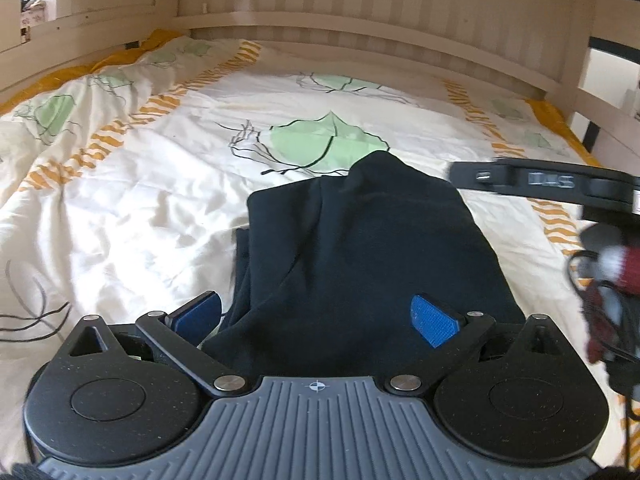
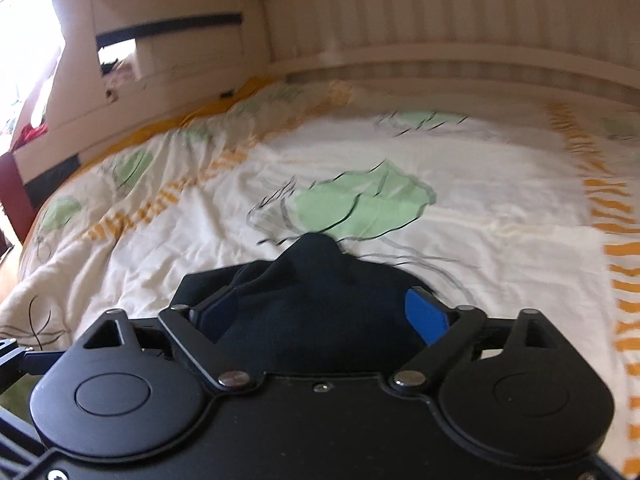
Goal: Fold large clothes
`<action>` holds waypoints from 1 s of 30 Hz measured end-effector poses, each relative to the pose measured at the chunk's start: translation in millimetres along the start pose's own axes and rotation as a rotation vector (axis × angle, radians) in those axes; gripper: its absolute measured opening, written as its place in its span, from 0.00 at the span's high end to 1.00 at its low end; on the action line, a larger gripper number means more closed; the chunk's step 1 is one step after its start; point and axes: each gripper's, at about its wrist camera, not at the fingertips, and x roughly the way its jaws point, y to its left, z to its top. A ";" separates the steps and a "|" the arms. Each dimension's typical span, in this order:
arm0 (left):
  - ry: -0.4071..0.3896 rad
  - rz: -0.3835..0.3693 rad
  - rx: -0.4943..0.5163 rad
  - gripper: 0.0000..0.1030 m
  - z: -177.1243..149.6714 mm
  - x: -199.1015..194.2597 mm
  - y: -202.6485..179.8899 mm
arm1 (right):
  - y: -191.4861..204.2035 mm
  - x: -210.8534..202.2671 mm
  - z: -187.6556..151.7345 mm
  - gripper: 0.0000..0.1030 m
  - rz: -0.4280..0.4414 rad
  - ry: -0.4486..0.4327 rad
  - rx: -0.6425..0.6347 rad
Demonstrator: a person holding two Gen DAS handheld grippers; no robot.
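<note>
Black garment [image 1: 360, 248] is lying lengthwise straight ahead on the bed [image 1: 120, 200], running between both spread-apart tools, left tool [image 1: 318, 318] and right tool [image 2: 324, 312], neither clamping it.

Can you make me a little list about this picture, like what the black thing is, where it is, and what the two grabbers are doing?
clothing: a black garment, bunched and partly folded
where it lies: on a bed with a cream quilt printed with green leaves and orange stripes
left gripper: fingers wide apart, garment lying between them
right gripper: fingers wide apart, black cloth between them
is the cloth pinched: no, neither gripper is closed on it
behind the bed: a pale wooden headboard
picture sharpness: right view is blurry
</note>
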 end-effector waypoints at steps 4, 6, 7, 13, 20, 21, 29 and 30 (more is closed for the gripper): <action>-0.004 -0.004 -0.001 0.00 0.2 -11.1 -3.6 | -6.3 -29.0 -3.2 0.00 -0.048 -0.033 0.056; -0.001 -0.016 0.002 0.00 0.0 -16.8 -5.5 | -7.9 -41.3 -6.2 0.00 -0.072 -0.020 0.086; 0.000 -0.018 0.002 0.00 -0.5 -19.3 -6.5 | -8.5 -45.0 -8.2 0.00 -0.085 -0.008 0.098; 0.022 0.013 0.027 0.00 -5.4 -31.5 -14.9 | -2.0 -70.6 -29.2 0.00 -0.136 0.026 0.145; -0.015 0.074 0.073 0.01 -12.4 -53.9 -24.1 | 11.3 -96.9 -49.6 0.00 -0.177 0.057 0.161; -0.024 0.088 0.078 0.00 -14.1 -57.5 -25.4 | 12.7 -100.8 -51.4 0.00 -0.178 0.058 0.163; -0.002 0.082 0.078 0.01 -24.3 -72.6 -30.6 | 25.5 -130.8 -66.3 0.00 -0.214 0.069 0.140; 0.005 0.074 0.075 0.01 -25.5 -73.4 -30.5 | 27.9 -133.8 -68.2 0.00 -0.219 0.074 0.132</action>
